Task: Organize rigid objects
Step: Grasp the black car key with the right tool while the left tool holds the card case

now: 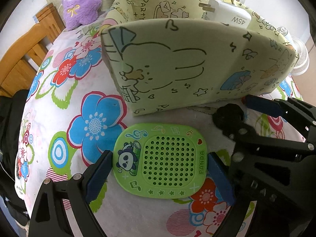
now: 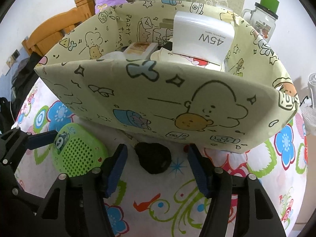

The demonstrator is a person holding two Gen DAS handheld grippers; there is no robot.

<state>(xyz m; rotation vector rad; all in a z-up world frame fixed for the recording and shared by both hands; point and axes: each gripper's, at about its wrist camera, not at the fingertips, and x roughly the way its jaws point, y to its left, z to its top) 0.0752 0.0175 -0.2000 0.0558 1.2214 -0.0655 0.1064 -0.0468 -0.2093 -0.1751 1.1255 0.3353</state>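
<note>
A flat green panda speaker (image 1: 161, 161) lies on the flowered tablecloth in front of a cream cartoon-print box (image 1: 187, 65). My left gripper (image 1: 160, 165) is open with a blue pad at each side edge of the speaker. A black key fob (image 2: 153, 157) with a metal key lies by the box's front wall. My right gripper (image 2: 156, 158) is open and straddles the fob, both pads apart from it. The box (image 2: 158, 102) holds a white 45W charger (image 2: 203, 39) and several small items. The speaker (image 2: 78, 152) and the left gripper's finger (image 2: 42, 138) show at left in the right wrist view.
A purple plush toy (image 1: 81, 4) stands behind the box on the left. A glass jar with a green lid (image 2: 264, 17) stands behind the box at right. A white fan (image 1: 298, 57) is at far right. A wooden chair (image 1: 25, 59) is beyond the table's left edge.
</note>
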